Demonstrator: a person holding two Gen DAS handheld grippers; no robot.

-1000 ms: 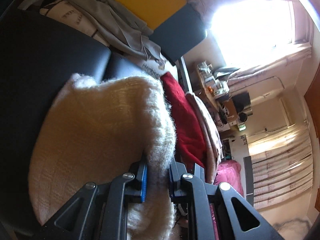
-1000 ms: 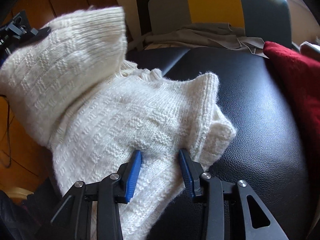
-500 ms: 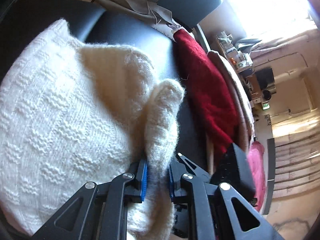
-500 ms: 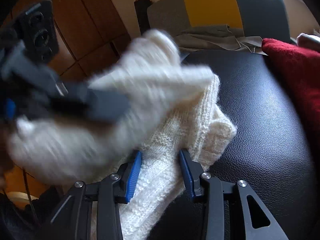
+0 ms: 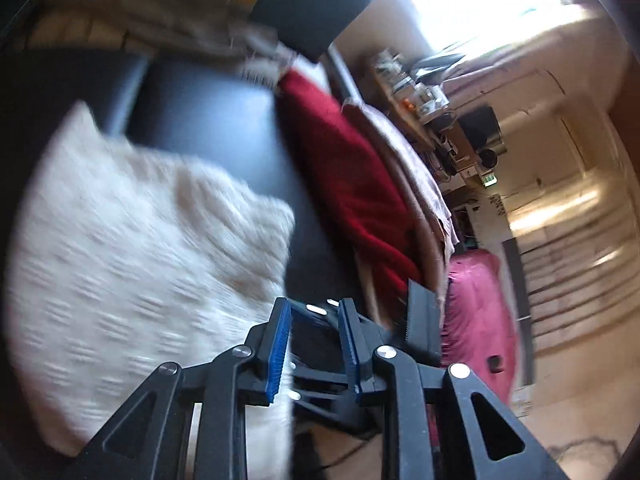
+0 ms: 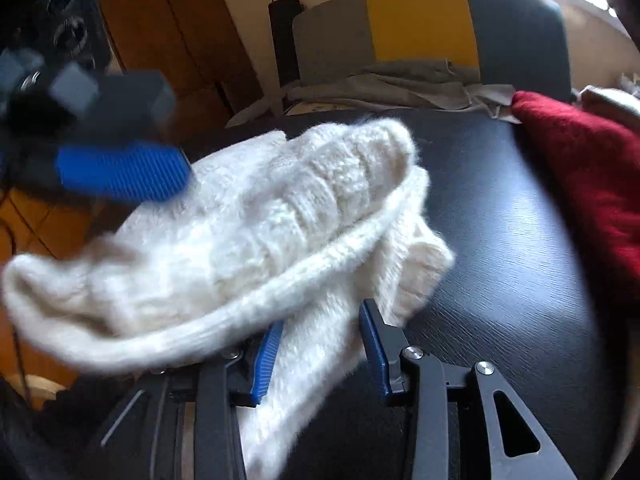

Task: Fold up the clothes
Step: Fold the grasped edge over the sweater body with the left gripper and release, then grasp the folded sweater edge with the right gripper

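A cream knit sweater [image 6: 280,208] lies folded over on the black leather seat [image 6: 500,240]. In the left wrist view the sweater [image 5: 140,260] sits to the left, blurred. My left gripper [image 5: 313,312] is opening and holds nothing; its tips are just off the sweater's right edge. One of its blue pads [image 6: 120,176] shows blurred at the sweater's far left. My right gripper [image 6: 322,320] is at the sweater's near corner, jaws opening, with knit lying loosely between the pads. The folded layer hides part of its left finger.
A red knit garment [image 6: 580,168] and a beige one [image 5: 412,184] lie along the seat's right side. Grey clothes [image 6: 400,84] are heaped against the grey-and-yellow backrest [image 6: 420,20]. A wooden cabinet [image 6: 160,20] stands at left. A pink cloth [image 5: 476,312] hangs beyond the seat's edge.
My left gripper carried the sweater's edge across, let it go and pulled away toward the seat's edge. The folded part now rests on the sweater. The right gripper stayed at the corner.
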